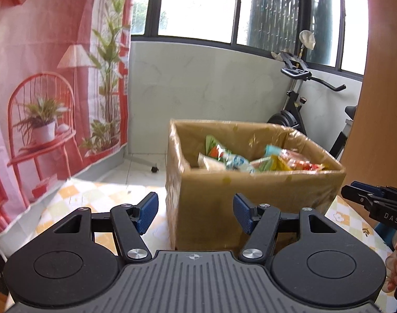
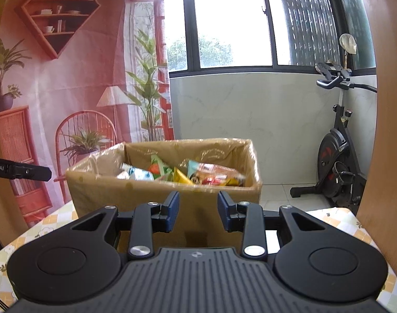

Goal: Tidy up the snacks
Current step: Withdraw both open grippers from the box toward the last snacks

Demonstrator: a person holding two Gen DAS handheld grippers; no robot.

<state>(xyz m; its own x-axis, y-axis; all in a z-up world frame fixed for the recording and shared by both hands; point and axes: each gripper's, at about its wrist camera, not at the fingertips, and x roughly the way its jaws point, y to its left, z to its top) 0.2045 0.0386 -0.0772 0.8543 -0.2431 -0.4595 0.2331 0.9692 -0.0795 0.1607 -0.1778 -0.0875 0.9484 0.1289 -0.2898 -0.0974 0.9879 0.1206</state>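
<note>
While the cardboard box (image 2: 167,195) of snack packets (image 2: 198,173) sits on the checked tablecloth (image 2: 41,224), the left gripper (image 1: 195,212) and right gripper (image 2: 197,212) both hover before it, jaws parted and empty.

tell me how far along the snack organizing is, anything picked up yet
Nothing looks sorted yet: the snack packets all lie jumbled inside the cardboard box on the checkered tablecloth. Nothing is in hand: the left gripper and the right gripper both face the box with jaws apart and nothing between them. Taking packets out and arranging them all seems left. No sorted pile shows on the cloth.
</note>
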